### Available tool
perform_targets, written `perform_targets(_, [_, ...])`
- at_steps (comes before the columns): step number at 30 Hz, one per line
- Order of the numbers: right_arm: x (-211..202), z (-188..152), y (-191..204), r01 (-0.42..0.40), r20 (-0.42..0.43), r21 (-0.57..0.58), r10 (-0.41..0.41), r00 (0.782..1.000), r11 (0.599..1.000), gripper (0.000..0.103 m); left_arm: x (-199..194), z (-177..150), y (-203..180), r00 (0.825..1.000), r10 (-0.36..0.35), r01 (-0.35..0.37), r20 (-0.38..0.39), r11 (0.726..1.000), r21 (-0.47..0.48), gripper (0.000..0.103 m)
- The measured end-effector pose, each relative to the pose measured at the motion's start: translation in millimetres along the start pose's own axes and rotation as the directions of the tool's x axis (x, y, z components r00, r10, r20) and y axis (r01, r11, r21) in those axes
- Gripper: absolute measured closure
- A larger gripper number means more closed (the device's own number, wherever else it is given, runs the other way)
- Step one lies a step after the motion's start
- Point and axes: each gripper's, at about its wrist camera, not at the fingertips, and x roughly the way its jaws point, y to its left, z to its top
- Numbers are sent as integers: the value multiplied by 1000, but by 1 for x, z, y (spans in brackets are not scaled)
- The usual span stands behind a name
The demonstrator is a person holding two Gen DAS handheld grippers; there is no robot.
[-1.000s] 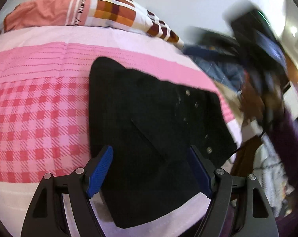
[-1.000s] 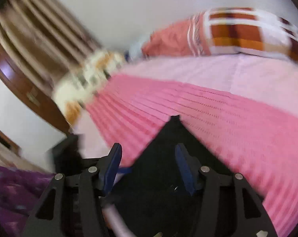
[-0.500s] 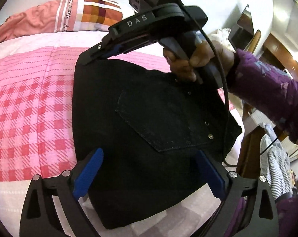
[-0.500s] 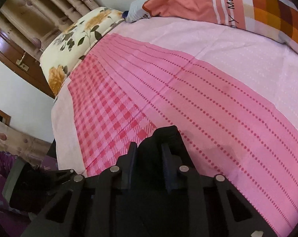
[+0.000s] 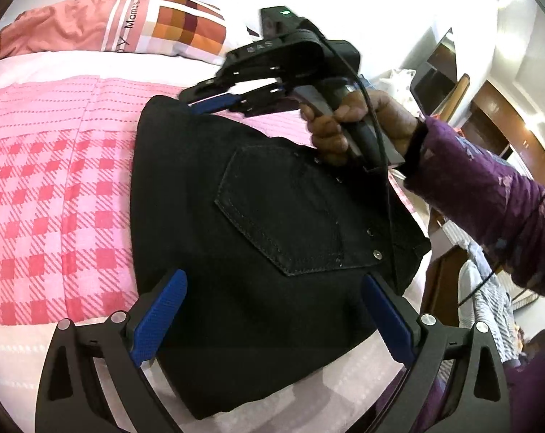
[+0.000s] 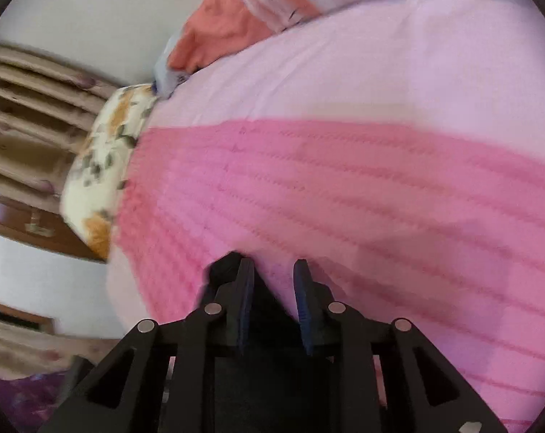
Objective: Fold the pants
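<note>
The black pants [image 5: 258, 216] lie folded into a thick pad on my bed [image 5: 56, 187], back pocket up. They look heavy, limp denim, unlikely to slip; I judge a doubled edge or corner the best hold. My left claw [image 5: 272, 317] hangs wide above them, gripping nothing. My right claw [image 6: 274, 288], narrow, is opening at their far corner. No containers here.

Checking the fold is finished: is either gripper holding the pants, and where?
Neither. Left gripper hangs open over the pants; right gripper jaws are opening at their far corner, no cloth pinched between them.
</note>
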Motion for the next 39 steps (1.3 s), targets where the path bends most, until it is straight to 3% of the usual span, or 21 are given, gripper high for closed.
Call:
perform_targets(2, [-9, -3, 6, 12, 31, -15, -12, 999, 1000, 80, -1, 0, -1, 1000, 15, -15, -4, 1000, 1, 6])
perform_targets(4, [-23, -11, 24, -51, 69, -71, 56, 996, 996, 80, -1, 0, -1, 1000, 14, -14, -2, 1000, -13, 6])
perform_targets(7, [-18, -34, 61, -88, -17, -191, 86, 996, 978, 79, 0, 4, 1, 1000, 8, -8, -6, 999, -37, 6])
perform_targets(9, [-2, -41, 62, 34, -51, -216, -46, 998, 976, 76, 1, 6, 1, 1000, 12, -12, -2, 999, -43, 6])
perform_targets(10, [5, -41, 48, 108, -61, -148, -118, 991, 983, 76, 2, 6, 0, 1000, 24, -24, -8, 999, -27, 6])
perform_targets(11, [2, -42, 31, 108, -44, -45, -109, 993, 993, 75, 3, 8, -3, 999, 38, -38, -18, 999, -15, 6])
perform_targets(13, [-27, -51, 11, 74, 86, 97, -82, 993, 993, 74, 0, 13, -7, 998, 53, -54, -43, 998, -13, 6])
perform_targets(16, [-82, -93, -2, -55, 273, 187, 2, 962, 981, 62, -18, 27, -1, 998, 62, -64, -28, 995, -76, 6])
perform_targets(19, [-121, -154, 5, -88, 380, 165, 19, 925, 982, 53, -45, 41, 19, 997, 31, -19, 68, 984, -177, 6])
perform_targets(21, [-132, -189, 10, -108, 390, 120, 53, 919, 987, 49, -49, 48, 29, 995, 59, -43, 75, 979, -200, 6])
perform_targets(23, [-126, -222, 12, -85, 353, 106, 42, 935, 991, 49, -39, 51, 36, 995, 96, -87, 35, 978, -192, 6])
perform_targets(25, [-118, -248, 12, 0, 320, 108, -35, 947, 994, 54, -22, 46, 38, 990, 136, -139, -26, 980, -145, 6])
perform_targets(27, [-119, -266, 7, 79, 323, 103, -108, 940, 992, 72, -7, 38, 43, 984, 155, -166, -86, 977, -133, 6])
perform_targets(28, [-123, -270, 3, 96, 330, 126, -133, 935, 987, 72, -5, 36, 45, 983, 159, -169, -88, 978, -121, 6])
perform_targets(30, [-137, -272, -12, 8, 368, 190, -79, 927, 982, 69, -9, 37, 40, 980, 186, -192, -74, 977, -92, 6])
perform_targets(31, [-147, -273, -18, -65, 419, 217, -32, 908, 974, 66, -13, 41, 39, 983, 169, -175, -70, 979, -100, 6])
perform_targets(33, [-162, -275, -30, -135, 487, 276, -17, 873, 952, 40, -23, 48, 37, 992, 124, -127, -33, 985, -118, 6])
perform_targets(34, [-166, -275, -40, -166, 497, 310, -11, 867, 936, 36, -26, 53, 36, 993, 113, -115, -26, 987, -116, 6])
perform_targets(36, [-166, -274, -50, -178, 488, 342, -13, 873, 923, 36, -25, 58, 38, 994, 100, -104, -42, 988, -114, 6])
perform_targets(39, [-162, -276, -52, -125, 438, 345, -42, 898, 930, 36, -11, 65, 46, 994, 61, -74, -92, 987, -142, 6])
